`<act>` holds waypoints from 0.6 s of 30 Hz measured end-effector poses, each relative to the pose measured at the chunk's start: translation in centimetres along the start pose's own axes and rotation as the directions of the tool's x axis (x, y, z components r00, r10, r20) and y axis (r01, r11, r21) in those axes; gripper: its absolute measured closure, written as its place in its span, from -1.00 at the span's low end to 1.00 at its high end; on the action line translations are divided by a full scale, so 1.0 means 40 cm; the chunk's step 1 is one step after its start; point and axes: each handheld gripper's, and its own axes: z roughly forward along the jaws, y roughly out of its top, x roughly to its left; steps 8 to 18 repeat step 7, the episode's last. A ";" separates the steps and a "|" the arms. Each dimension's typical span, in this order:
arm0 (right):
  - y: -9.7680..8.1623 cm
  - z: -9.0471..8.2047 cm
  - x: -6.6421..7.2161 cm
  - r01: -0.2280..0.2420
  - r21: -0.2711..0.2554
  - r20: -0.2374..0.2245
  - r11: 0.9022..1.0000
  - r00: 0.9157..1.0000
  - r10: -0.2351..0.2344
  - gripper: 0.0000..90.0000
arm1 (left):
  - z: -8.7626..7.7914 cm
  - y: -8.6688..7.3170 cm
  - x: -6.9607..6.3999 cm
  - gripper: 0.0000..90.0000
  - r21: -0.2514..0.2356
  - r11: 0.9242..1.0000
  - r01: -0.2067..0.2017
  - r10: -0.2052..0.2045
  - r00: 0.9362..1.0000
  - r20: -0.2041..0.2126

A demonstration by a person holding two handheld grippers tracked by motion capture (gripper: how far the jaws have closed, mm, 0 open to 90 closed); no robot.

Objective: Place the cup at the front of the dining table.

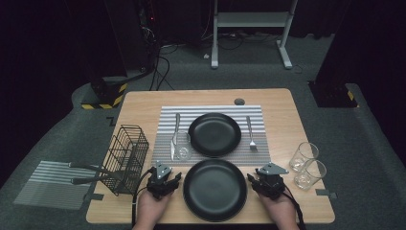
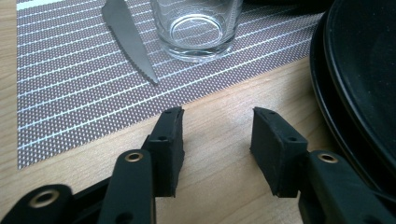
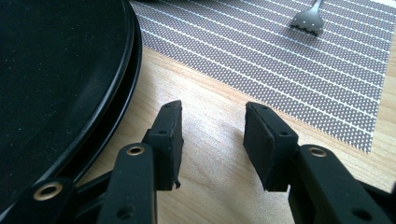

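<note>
Black claws (image 1: pixel 167 181) (image 1: pixel 261 181) flank the near plate (image 1: pixel 214 189), both parted.

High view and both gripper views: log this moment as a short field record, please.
surface: wooden table with striped grey placemat
near item: round black plate, off the mat, between both grippers
left gripper: open, nothing between its fingers
right gripper: open, nothing between its fingers
on mat: second black plate, clear glass, knife, fork

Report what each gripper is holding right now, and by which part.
Nothing is held. The left gripper and the right gripper both stand open over bare table, one on each side of the near black plate, with only wood between the jaws.
</note>
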 end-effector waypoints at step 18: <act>0.000 0.000 -0.001 -0.002 0.000 0.009 1.000 1.000 0.002 0.21 | -0.001 0.001 -0.003 0.13 0.008 1.000 0.010 -0.010 1.000 0.012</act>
